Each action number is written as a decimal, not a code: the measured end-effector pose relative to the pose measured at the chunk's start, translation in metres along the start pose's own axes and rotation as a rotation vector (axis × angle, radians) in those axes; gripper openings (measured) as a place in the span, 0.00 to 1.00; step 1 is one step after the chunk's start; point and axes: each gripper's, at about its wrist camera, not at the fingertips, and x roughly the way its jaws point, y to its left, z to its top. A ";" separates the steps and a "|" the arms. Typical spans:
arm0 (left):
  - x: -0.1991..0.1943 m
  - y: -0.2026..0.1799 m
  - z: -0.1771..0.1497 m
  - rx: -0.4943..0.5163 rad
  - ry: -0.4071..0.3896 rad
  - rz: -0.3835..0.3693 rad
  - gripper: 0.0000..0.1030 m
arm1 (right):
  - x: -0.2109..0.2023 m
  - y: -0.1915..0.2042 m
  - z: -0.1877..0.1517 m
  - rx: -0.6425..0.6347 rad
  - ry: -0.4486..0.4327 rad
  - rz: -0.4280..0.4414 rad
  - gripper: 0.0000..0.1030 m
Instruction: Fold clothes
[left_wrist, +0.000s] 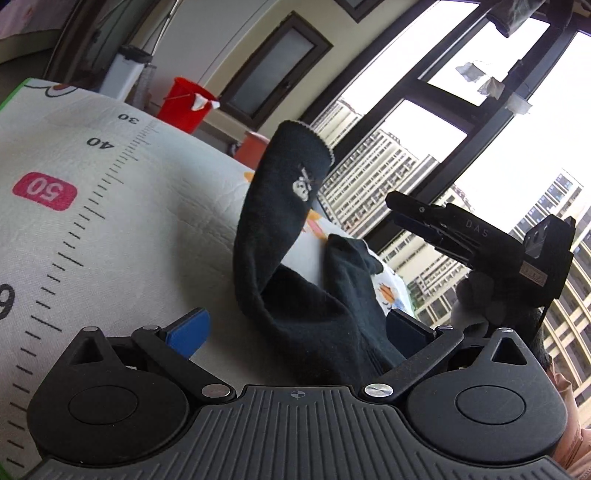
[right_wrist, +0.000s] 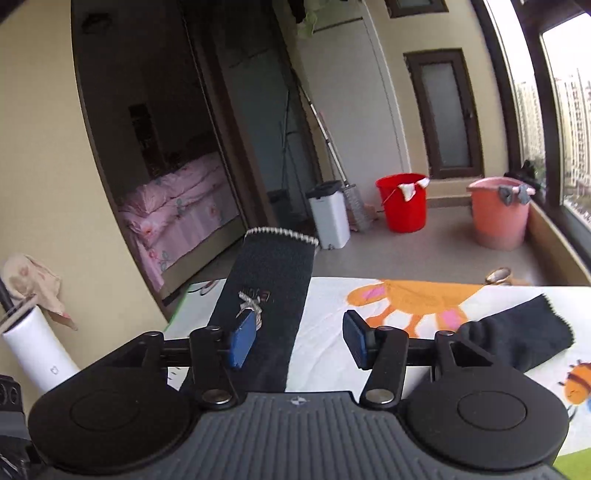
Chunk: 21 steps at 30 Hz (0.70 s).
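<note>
A black sock with a white skull mark (left_wrist: 284, 206) stands up off the printed mat (left_wrist: 110, 221), its cuff in the air. It passes between the wide-open blue pads of my left gripper (left_wrist: 299, 328); I cannot tell what holds it up. A second black sock (left_wrist: 351, 266) lies crumpled behind it. In the right wrist view the raised sock (right_wrist: 269, 295) hangs between the pads of my right gripper (right_wrist: 299, 343), which is open. The second sock (right_wrist: 517, 332) lies flat at the right. The right gripper (left_wrist: 417, 221) also shows in the left wrist view, in the air beside the socks.
The mat (right_wrist: 332, 350) has ruler marks and cartoon prints. Beyond it stand a red bucket (right_wrist: 402, 203), a pink bucket (right_wrist: 498, 214) and a white bin (right_wrist: 328, 214). A white cylinder (right_wrist: 37, 350) stands at the left. Large windows (left_wrist: 461, 129) are on the right.
</note>
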 end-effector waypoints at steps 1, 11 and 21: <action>0.006 -0.004 0.000 0.011 0.010 -0.003 1.00 | -0.010 -0.011 -0.008 -0.006 -0.011 -0.049 0.53; 0.069 -0.019 0.003 0.067 0.101 0.085 1.00 | -0.053 -0.112 -0.111 0.251 0.102 -0.241 0.68; 0.121 0.007 0.058 -0.005 0.102 0.104 1.00 | -0.052 -0.107 -0.124 0.231 0.089 -0.164 0.85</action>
